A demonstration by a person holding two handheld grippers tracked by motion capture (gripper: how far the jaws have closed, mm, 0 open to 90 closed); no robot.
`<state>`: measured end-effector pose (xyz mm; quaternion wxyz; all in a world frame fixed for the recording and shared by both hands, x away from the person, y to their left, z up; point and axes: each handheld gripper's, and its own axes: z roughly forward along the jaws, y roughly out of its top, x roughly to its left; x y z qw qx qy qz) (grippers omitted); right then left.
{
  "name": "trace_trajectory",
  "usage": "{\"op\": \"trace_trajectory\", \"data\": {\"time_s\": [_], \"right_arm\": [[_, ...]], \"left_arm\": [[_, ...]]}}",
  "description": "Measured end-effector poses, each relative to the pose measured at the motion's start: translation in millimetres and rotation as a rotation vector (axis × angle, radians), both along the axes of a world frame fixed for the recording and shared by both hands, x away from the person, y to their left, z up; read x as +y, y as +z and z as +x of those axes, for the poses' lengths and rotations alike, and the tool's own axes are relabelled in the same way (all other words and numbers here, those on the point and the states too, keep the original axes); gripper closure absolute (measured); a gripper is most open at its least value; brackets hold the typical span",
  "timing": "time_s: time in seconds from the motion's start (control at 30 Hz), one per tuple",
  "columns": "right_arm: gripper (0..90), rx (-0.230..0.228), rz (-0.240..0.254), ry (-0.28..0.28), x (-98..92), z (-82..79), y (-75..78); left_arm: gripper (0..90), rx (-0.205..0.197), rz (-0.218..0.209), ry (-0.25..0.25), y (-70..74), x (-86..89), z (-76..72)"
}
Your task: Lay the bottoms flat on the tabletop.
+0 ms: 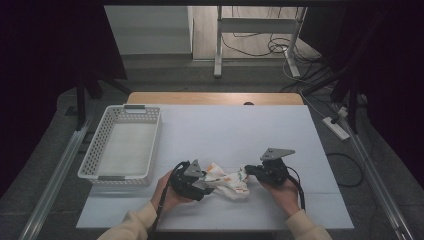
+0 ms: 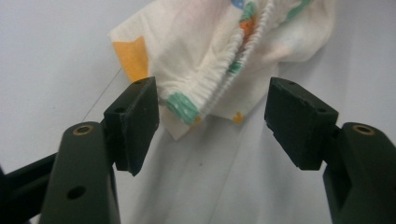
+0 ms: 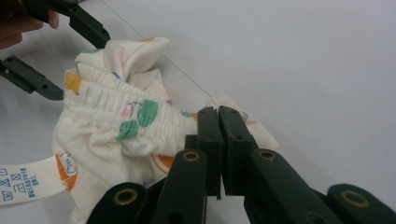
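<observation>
Garment [image 1: 227, 181], a small white printed piece with an elastic waistband, is bunched on the white worktop [image 1: 235, 130] near its 6 o'clock edge, between the two hands. Its right end is clamped by the right tongs [image 3: 218, 122], whose jaws are seen pressed together on a pinch of cloth at the waistband. The left tongs [image 2: 212, 109] stand open, the gathered band lying between and just beyond the jaws with neither pad pressing on it.

Risks are judged from this. With one end alone held, the cloth can be dragged across the worktop if the right hand is pulled towards 3 o'clock before the left jaws are closed; the bunch would then slide out of the open jaws. The right pinch looks thin, so a sharp tug could strip the fabric free. If the left jaws are closed where they stand, several folded layers may be caught at once, and the garment would be lifted as a lump, not spread. The care label [image 3: 23, 184] hangs loose at the lower side and could be seized by mistake in place of the band. The basket [image 1: 107, 150] stands well apart at 9 o'clock; a carry that far on one weak grip could end with the garment dropped short of it.
</observation>
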<state>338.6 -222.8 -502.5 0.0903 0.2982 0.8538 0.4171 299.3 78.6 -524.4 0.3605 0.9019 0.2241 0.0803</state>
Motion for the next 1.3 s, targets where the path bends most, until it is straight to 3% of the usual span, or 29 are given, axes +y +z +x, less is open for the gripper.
{"op": "trace_trajectory", "data": {"time_s": [0.17,0.73,0.8,0.87,0.93,1.07,1.3], "right_arm": [[87.2,-0.001,0.001,0.002,-0.1,-0.5,0.3],[85.7,-0.006,0.021,0.003,-4.7,-1.9,4.4],[81.6,-0.005,0.017,0.002,-5.9,-2.4,5.6],[72.3,-0.030,0.009,-0.008,-7.3,-3.1,7.4],[62.4,-0.052,0.033,-0.025,-10.9,-2.3,11.0],[47.1,-0.009,0.063,-0.015,-14.9,6.0,16.0],[42.2,0.027,0.030,0.039,-4.0,18.3,15.3]], "left_arm": [[44.2,0.003,0.017,0.012,-1.7,0.3,2.4],[80.9,0.068,-0.015,-0.014,-6.6,1.2,7.0],[81.4,0.070,-0.018,-0.015,-5.8,2.1,6.8],[81.7,0.071,-0.020,-0.013,-5.2,2.6,6.8],[81.7,0.073,-0.022,-0.013,-4.8,3.0,6.9],[81.7,0.072,-0.024,-0.014,-3.9,4.0,7.3],[81.8,0.074,-0.023,-0.010,-3.2,3.9,7.5]]}}
